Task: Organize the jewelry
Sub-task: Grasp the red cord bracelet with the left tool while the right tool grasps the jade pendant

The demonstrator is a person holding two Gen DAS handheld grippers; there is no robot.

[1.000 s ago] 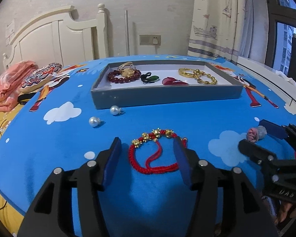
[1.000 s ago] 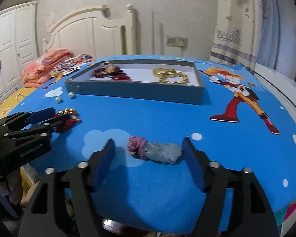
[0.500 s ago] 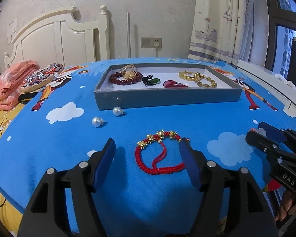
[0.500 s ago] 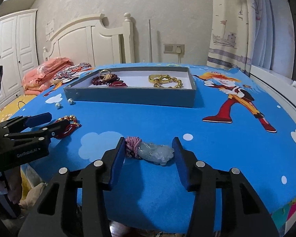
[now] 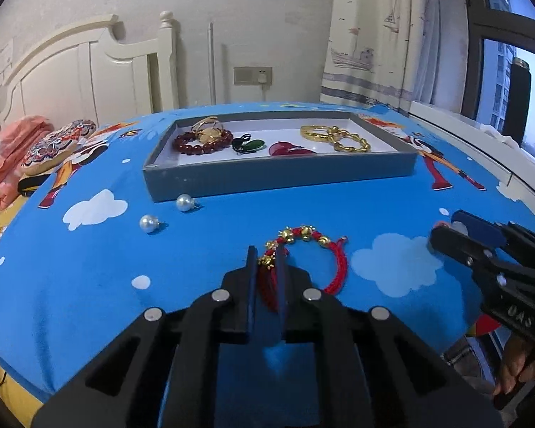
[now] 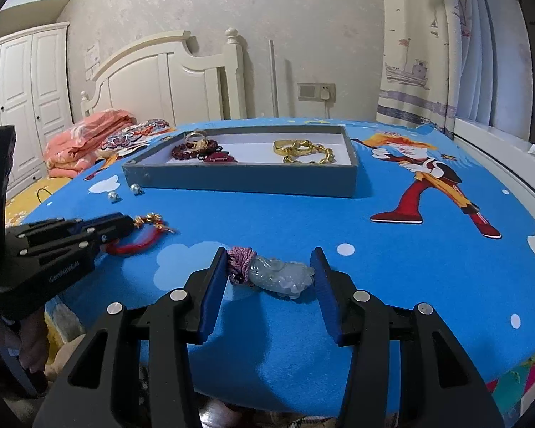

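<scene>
A red cord bracelet with gold beads [image 5: 333, 255] lies on the blue cloth, and my left gripper [image 5: 267, 264] is shut on its left side; the bracelet also shows in the right wrist view [image 6: 139, 239]. A pale jade pendant with a purple knot [image 6: 274, 274] lies between the pads of my right gripper [image 6: 269, 271], which is open around it with the pads close to each end. A grey tray [image 5: 278, 178] at the back holds a dark red bead bracelet [image 5: 201, 141], gold chains [image 5: 335, 137] and other pieces.
Two loose pearls [image 5: 185, 202] [image 5: 148, 223] lie on the cloth in front of the tray's left corner. Folded pink bedding and a patterned cushion [image 5: 57, 142] lie at far left. A window ledge [image 6: 499, 164] runs along the right. The table edge is near me.
My left gripper has closed onto the red bracelet, bunching its left side. My right gripper's pads have narrowed around the jade pendant.
</scene>
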